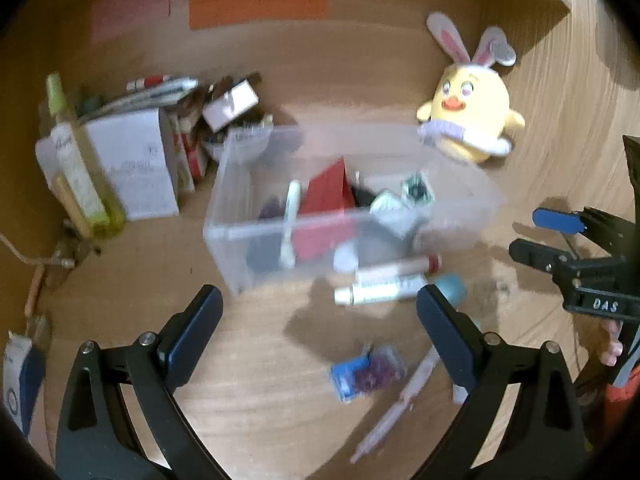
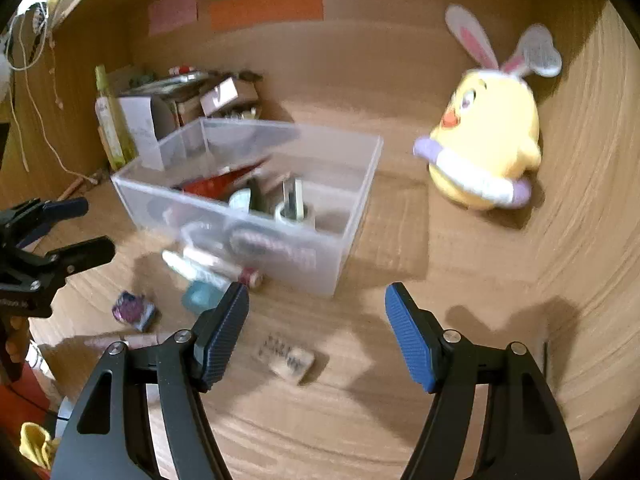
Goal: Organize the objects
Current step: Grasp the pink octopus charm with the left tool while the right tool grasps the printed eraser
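Note:
A clear plastic bin (image 1: 240, 234) (image 2: 366, 184) stands mid-desk with a red box, a white tube and other small items inside. Against its front wall lie two markers (image 1: 384, 284) (image 2: 208, 268) and a teal round object (image 1: 454, 288) (image 2: 200, 296). Closer in are a blue packet of purple bits (image 1: 364, 372) (image 2: 134, 310), a pink pen (image 1: 400, 404) and a small flat packet (image 2: 292, 364). My left gripper (image 1: 318, 296) (image 2: 94, 226) hovers open above the markers, holding nothing. The right gripper (image 2: 316, 292) (image 1: 528, 232) is also open and empty, above bare desk near the bin's corner.
A yellow chick plush with bunny ears (image 1: 472, 112) (image 2: 488, 140) sits at the back right. Boxes (image 1: 132, 168), a green bottle (image 1: 80, 168) and clutter crowd the back left corner. Coloured paper notes (image 1: 256, 4) hang on the back panel. A cord trails on the left.

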Demonstrator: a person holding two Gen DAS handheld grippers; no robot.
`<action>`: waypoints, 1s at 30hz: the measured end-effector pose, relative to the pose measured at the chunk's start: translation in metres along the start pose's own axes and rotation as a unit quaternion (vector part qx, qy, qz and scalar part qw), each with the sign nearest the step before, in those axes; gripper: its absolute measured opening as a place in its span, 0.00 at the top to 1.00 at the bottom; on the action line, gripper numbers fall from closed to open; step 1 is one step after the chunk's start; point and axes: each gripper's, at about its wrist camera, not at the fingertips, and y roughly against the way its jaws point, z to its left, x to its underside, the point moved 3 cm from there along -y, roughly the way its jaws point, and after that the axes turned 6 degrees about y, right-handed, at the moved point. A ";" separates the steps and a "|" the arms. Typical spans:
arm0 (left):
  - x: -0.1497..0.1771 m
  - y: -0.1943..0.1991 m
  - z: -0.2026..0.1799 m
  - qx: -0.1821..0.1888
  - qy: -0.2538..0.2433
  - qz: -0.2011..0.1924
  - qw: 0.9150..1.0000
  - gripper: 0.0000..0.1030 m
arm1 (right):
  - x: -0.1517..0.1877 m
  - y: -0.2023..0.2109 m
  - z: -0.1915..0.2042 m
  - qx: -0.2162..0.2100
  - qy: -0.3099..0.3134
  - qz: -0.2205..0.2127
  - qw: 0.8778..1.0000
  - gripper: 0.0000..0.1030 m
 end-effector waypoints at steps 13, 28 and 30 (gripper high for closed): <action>0.045 -0.004 -0.015 0.030 -0.014 0.036 0.999 0.42 | 0.030 -0.020 0.008 -0.029 -0.017 0.047 0.998 0.35; 0.053 -0.020 -0.011 0.053 0.001 0.056 0.997 0.74 | 0.031 -0.037 0.021 -0.033 -0.005 0.067 0.997 0.59; 0.053 -0.020 -0.009 0.058 0.009 0.057 0.997 0.74 | 0.032 -0.036 0.021 -0.030 -0.004 0.062 0.998 0.59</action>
